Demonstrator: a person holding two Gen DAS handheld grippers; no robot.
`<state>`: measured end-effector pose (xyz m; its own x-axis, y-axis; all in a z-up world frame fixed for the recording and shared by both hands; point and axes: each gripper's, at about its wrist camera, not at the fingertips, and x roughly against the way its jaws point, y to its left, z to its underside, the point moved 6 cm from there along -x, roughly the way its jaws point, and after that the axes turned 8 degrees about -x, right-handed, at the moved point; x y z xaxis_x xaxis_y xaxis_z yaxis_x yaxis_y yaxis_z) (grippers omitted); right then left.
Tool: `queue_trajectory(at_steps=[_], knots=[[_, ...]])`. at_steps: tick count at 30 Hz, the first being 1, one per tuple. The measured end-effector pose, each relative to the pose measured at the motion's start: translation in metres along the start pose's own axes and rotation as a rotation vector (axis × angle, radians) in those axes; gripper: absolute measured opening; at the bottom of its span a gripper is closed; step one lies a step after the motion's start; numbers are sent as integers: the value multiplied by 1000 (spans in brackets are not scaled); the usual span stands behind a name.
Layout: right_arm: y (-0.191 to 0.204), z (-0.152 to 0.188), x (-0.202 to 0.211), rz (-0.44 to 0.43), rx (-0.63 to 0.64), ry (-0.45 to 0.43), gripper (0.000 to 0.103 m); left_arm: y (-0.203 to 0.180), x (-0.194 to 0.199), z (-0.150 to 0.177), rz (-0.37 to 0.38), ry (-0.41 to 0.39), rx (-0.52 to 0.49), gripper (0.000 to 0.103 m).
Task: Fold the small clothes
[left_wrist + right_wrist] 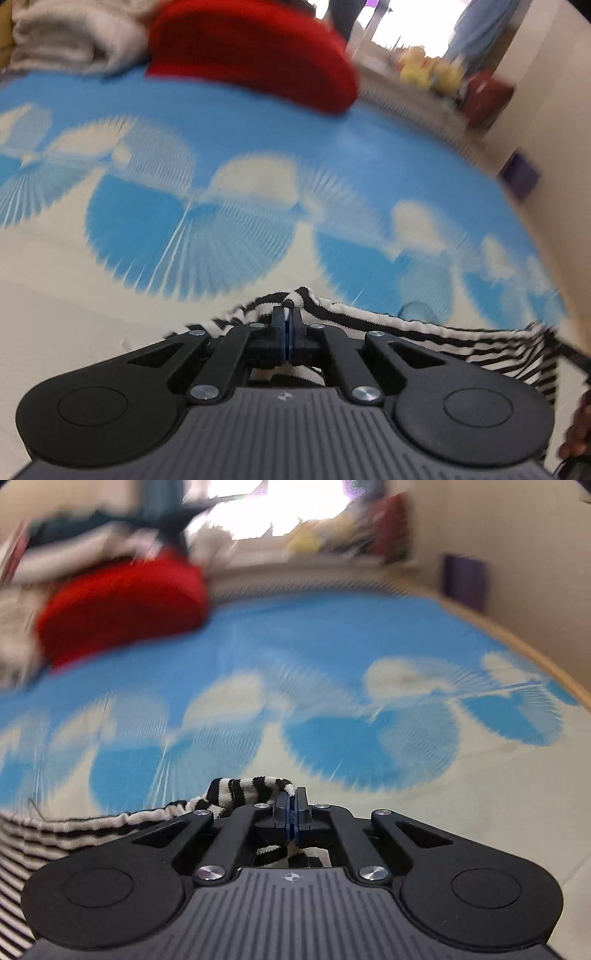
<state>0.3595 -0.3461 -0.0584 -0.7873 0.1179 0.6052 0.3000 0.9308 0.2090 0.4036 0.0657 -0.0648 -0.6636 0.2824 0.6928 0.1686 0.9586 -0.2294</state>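
Left tongs: pressed together, pinching an edge of the black-and-white striped garment, which trails toward 3 o'clock in the left wrist view. Right tongs: pressed together, pinching another bunched edge of the same striped garment, its cloth running off toward 9 o'clock in the right wrist view. Surroundings: blue-and-cream patterned mat beneath both; red cloth at 12 o'clock, beside a blurred pile of pale clothes at 11 o'clock.

a home: patterned bedsheet, piled laundry.
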Motion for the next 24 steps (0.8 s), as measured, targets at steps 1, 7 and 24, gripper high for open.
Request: queue_trajectory(at_steps=[1, 7, 24], knots=[[0, 2, -4, 9, -2, 20, 1, -3, 0, -1, -3, -4, -9, 2], [8, 26, -18, 33, 46, 182, 32, 12, -7, 14, -55, 129, -36, 22], [31, 66, 7, -133, 208, 391, 46, 80, 11, 49, -243, 265, -110, 21]])
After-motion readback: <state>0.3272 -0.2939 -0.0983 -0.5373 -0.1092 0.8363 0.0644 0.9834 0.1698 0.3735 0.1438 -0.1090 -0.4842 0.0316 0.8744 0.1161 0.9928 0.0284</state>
